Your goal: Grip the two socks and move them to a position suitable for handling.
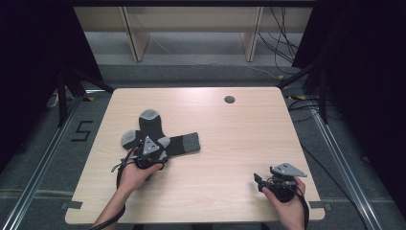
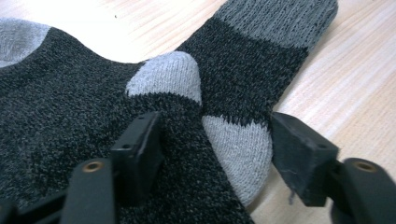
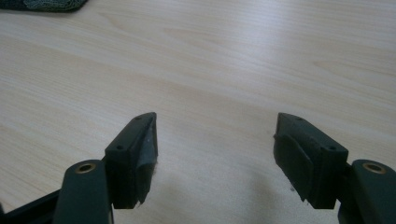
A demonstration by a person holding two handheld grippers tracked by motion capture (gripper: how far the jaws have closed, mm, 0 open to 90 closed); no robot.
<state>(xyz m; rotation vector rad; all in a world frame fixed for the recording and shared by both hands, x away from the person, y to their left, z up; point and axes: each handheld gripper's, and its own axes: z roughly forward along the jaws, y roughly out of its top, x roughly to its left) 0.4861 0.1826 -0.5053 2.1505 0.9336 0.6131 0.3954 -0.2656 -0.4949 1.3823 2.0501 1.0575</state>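
Here, two dark grey socks (image 1: 160, 136) with light grey heels and toes are lying crossed on the desk (image 1: 230, 143), at about nine o'clock from the desk's middle, one running toward twelve o'clock, the other toward three o'clock with its ribbed cuff (image 1: 192, 141) out at the end. In the left gripper view the light heel of the upper sock (image 2: 168, 77) is sitting over the other sock's heel (image 2: 238, 144), right where they cross.

The left tongs (image 1: 151, 155) are sitting at the six o'clock edge of the pile, jaws half-wide and straddling the overlap: one pad (image 2: 140, 144) is pressing on the dark knit, the other (image 2: 301, 156) is standing just beside the light heel's edge, not squeezing it yet. No pinch so far, as I judge it.

To do this grab well: keep closing until both pads are biting fabric, aiming for the upper sock's layer alone if the socks are to be separated, since a deep bite here is likely catching both. Keep the tips low against the desk so the knit isn't slipping out, then lift slowly.

The right tongs (image 1: 268, 182) are hanging wide and holding nothing, near five o'clock, well apart from the socks, over bare wood; they could be coming in to pin the lower sock.
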